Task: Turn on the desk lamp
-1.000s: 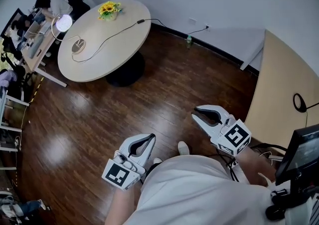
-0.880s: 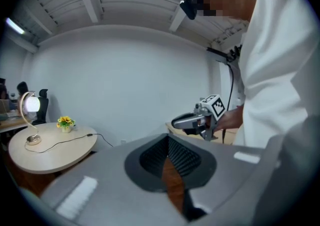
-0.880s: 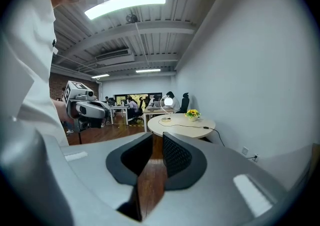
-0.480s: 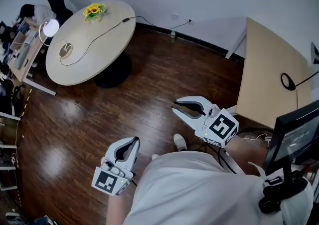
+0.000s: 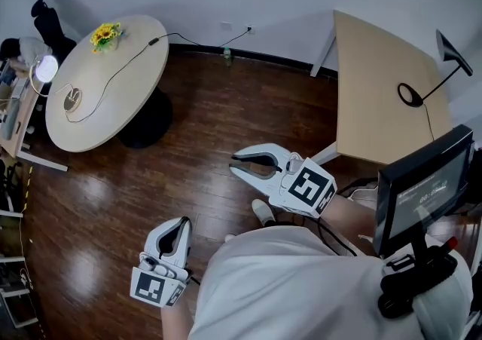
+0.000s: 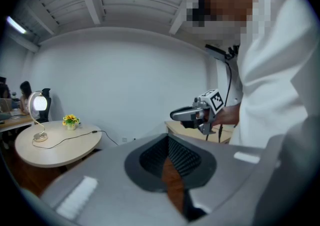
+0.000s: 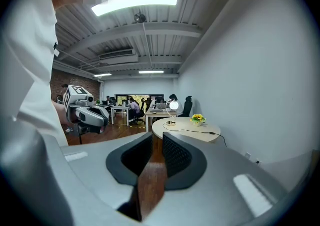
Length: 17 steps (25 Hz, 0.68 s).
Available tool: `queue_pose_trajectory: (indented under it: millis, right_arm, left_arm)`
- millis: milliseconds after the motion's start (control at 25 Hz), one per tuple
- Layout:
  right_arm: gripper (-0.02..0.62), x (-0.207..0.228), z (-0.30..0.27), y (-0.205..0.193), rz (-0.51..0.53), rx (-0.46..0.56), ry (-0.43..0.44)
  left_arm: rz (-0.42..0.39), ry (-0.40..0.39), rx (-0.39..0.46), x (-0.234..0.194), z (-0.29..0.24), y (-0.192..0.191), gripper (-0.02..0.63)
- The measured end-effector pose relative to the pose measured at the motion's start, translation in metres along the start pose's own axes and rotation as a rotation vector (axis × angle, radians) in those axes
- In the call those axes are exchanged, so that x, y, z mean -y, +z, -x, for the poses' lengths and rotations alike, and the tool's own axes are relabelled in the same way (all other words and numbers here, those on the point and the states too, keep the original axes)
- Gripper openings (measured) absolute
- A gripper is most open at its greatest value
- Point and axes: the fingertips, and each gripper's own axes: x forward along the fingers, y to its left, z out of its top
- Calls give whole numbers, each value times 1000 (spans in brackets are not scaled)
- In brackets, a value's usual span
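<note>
A black desk lamp stands on the tan desk (image 5: 369,90) at the right, with a ring base (image 5: 409,94) and a dark head (image 5: 453,52). It shows no light. A second lamp (image 5: 45,68) glows white on the round table (image 5: 113,97) at far left, also visible as the lit lamp (image 6: 37,102) and lit lamp (image 7: 173,104). My right gripper (image 5: 233,163) hangs over the floor between the two tables, its jaws a narrow gap apart and empty. Lower left, close to my body, my left gripper (image 5: 179,221) is shut on nothing.
A cable (image 5: 128,59) runs across the round table past a pot of sunflowers (image 5: 105,33) to a wall socket. A monitor (image 5: 422,188) stands near my right side. Office desks with seated people (image 7: 125,104) lie beyond the round table.
The view has swung right: the round table slid left and the tan desk with the black lamp came into fuller view. My right gripper moved left in view; the left dropped lower.
</note>
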Motion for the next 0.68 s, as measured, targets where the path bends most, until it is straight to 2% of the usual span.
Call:
queue_pose_trajectory:
  millis: [680]
  right_arm:
    - [58,-11,3,8,3,-9,17]
  left_arm:
    - [-2,5,3,7,3,0,17]
